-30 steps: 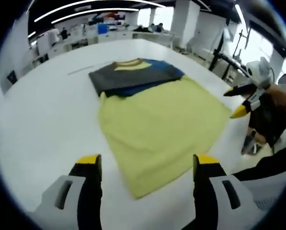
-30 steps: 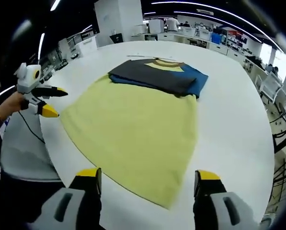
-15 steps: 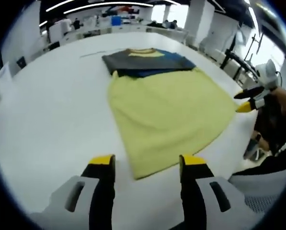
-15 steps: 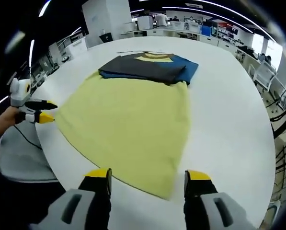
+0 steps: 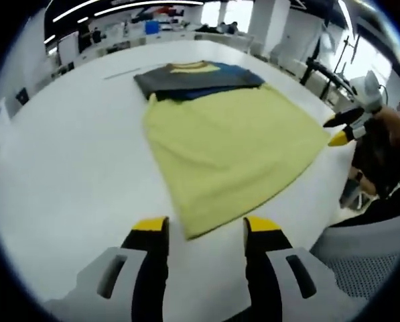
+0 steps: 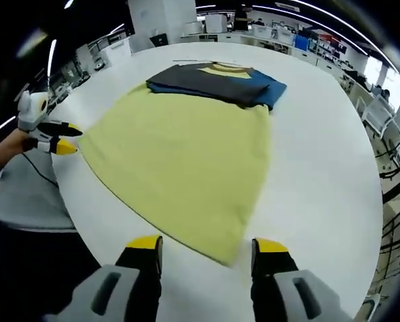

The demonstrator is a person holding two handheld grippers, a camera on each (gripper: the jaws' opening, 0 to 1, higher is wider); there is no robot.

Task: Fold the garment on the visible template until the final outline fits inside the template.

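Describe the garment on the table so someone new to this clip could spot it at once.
On the big white table lies one T-shirt. Its broad pale yellow body spreads toward the near edge, with both tongs poised at its hem corners. The far end, dark grey and blue sleeves folded over a yellow collar, marks it.

Left grey two-jaw gripper with yellow tips (image 5: 200, 228): jaws parted, nothing between them, pointing forward and down. Right grey two-jaw gripper with yellow tips (image 6: 208, 246): jaws likewise parted, nothing held. In the left gripper view the right gripper appears at the far right, carried by the person's hand (image 5: 387, 124), jaws slightly apart.
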